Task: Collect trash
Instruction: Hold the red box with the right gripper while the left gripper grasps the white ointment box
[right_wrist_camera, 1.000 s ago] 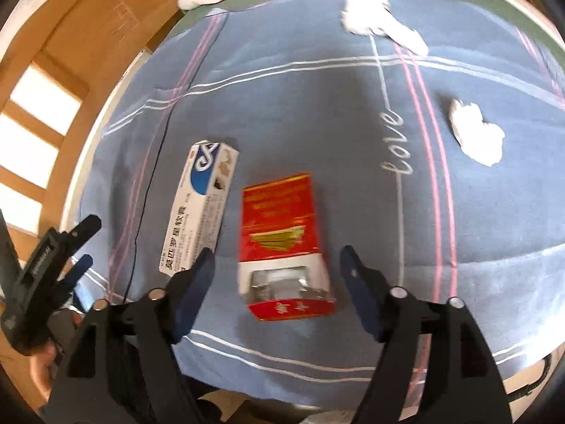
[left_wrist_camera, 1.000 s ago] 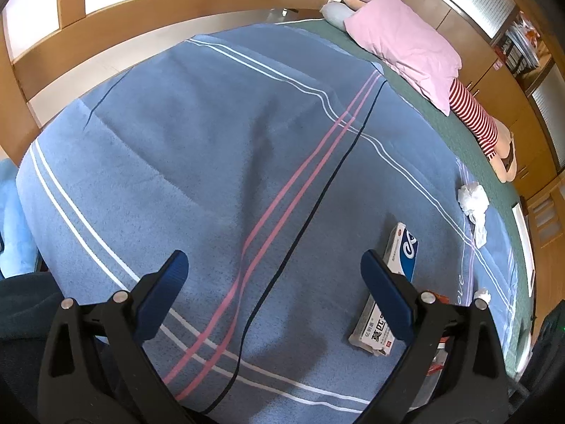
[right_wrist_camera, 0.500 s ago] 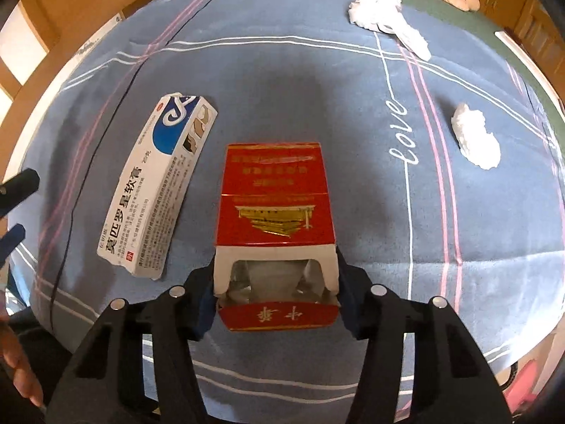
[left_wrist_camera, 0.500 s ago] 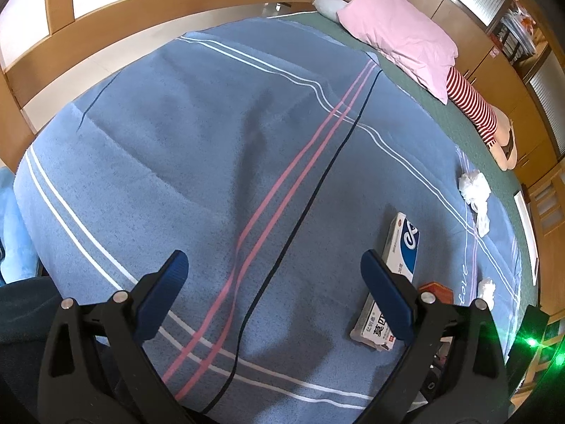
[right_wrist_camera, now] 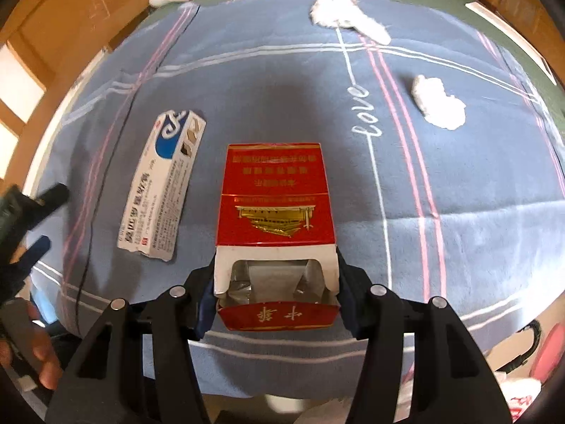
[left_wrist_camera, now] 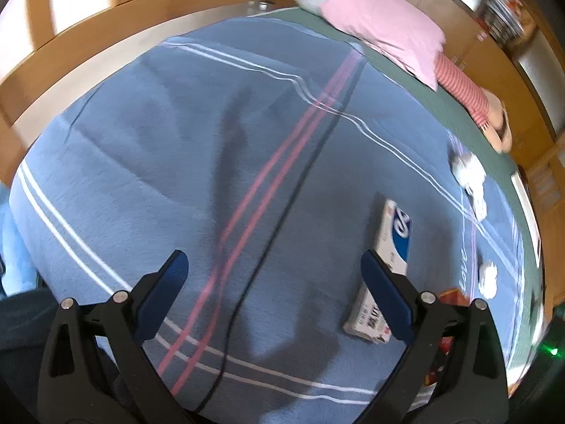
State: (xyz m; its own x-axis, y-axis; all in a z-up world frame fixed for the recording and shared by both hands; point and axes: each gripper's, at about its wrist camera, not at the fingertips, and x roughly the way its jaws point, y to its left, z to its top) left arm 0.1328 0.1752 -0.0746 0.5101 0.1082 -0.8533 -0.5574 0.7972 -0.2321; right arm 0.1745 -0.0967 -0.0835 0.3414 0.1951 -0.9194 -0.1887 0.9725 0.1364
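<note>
**Right gripper closed on the red cigarette pack; left gripper wide and empty**

The right gripper (right_wrist_camera: 277, 293) has its jaws pressed against both sides of the red cigarette pack (right_wrist_camera: 275, 212), gripping its torn-open end, where the foil lining shows; the pack points away from the camera above the blue striped blanket (right_wrist_camera: 282, 88); a second ago those jaws stood well apart with the pack lying loose between them, and they have just been closing; half a second ago they were already at the pack's sides, and the hold looks the same now.

The left gripper (left_wrist_camera: 275, 279) hangs over the blanket with its jaws spread wide and nothing between them; that is unchanged across the earlier frames, though its view has rolled a little.

Counted outward: one red pack, in the right jaws; one white-and-blue ointment box (right_wrist_camera: 162, 190), flat on the blanket just left of the pack and not touching it, in the same spot as before; two crumpled white tissues, a smaller tissue (right_wrist_camera: 438, 106) to the right beyond the embroidered "love" (right_wrist_camera: 365, 113) and a longer tissue (right_wrist_camera: 346, 14) near the blanket's far edge; both lie where they lay earlier.

At the head of the bed, one pink pillow (left_wrist_camera: 385, 24); beside it one soft doll in a red-and-white striped top (left_wrist_camera: 466, 95).
</note>
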